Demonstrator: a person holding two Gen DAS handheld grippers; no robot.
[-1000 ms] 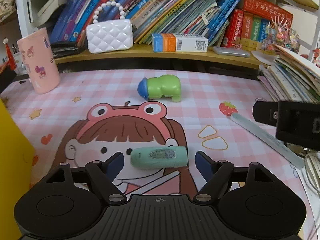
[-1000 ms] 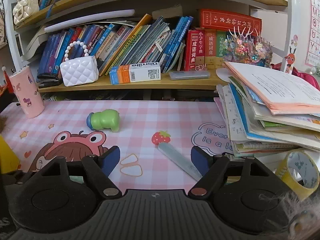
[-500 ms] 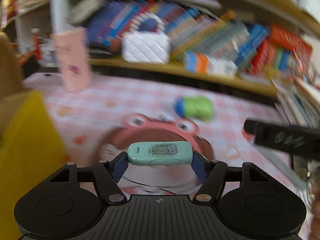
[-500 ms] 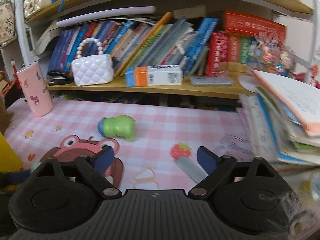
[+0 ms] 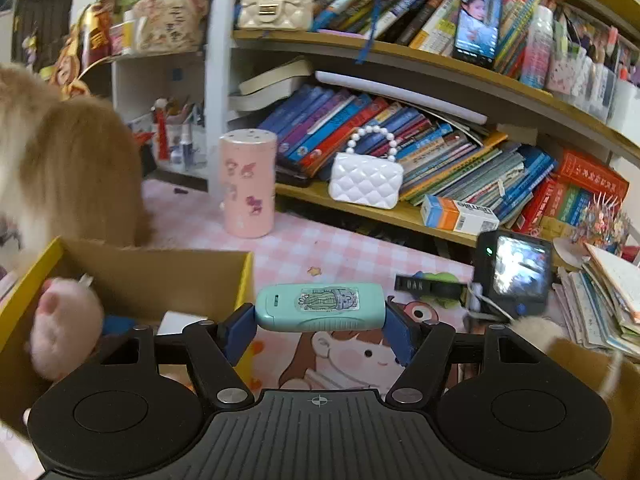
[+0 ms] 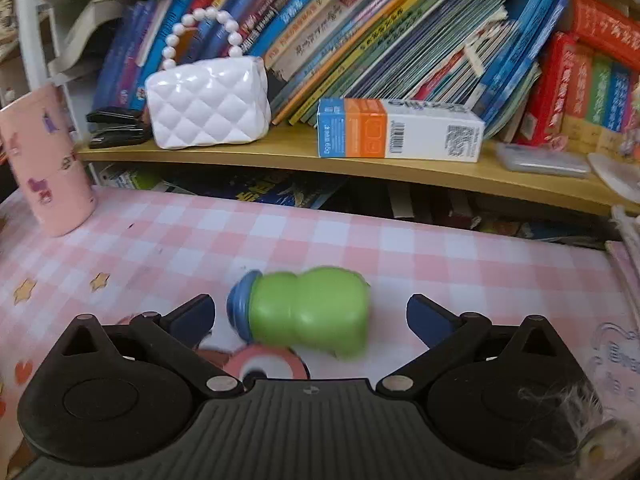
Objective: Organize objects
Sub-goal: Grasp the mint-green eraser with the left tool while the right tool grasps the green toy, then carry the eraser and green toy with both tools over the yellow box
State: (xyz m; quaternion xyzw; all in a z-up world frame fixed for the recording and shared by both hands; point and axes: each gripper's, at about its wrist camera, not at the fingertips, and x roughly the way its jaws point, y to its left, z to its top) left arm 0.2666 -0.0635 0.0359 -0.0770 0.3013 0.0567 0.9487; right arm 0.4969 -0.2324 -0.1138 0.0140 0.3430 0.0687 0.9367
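Note:
My left gripper [image 5: 320, 322] is shut on a teal case with a cactus sticker [image 5: 320, 307], held crosswise above the desk mat beside a yellow cardboard box [image 5: 152, 276]. The box holds a pink plush toy [image 5: 64, 332]. My right gripper [image 6: 310, 316] has its jaws opening wide around a green toy with a blue cap [image 6: 308, 312], which lies on its side on the pink checked mat [image 6: 320, 236]; the pads stand clear of it. In the left wrist view the right gripper's body and screen [image 5: 516, 272] hang over that green toy [image 5: 436, 280].
A pink cup [image 5: 247, 184] stands at the back left. A white quilted purse [image 6: 208, 104] and an orange-blue carton [image 6: 400, 128] sit on the low shelf before leaning books. Stacked papers [image 5: 604, 300] lie at the right. A furry animal [image 5: 68, 172] stands behind the box.
My left gripper closed on the teal case, lifted it and swung left toward the yellow box. My right gripper opened wider and moved forward and down to the green toy.

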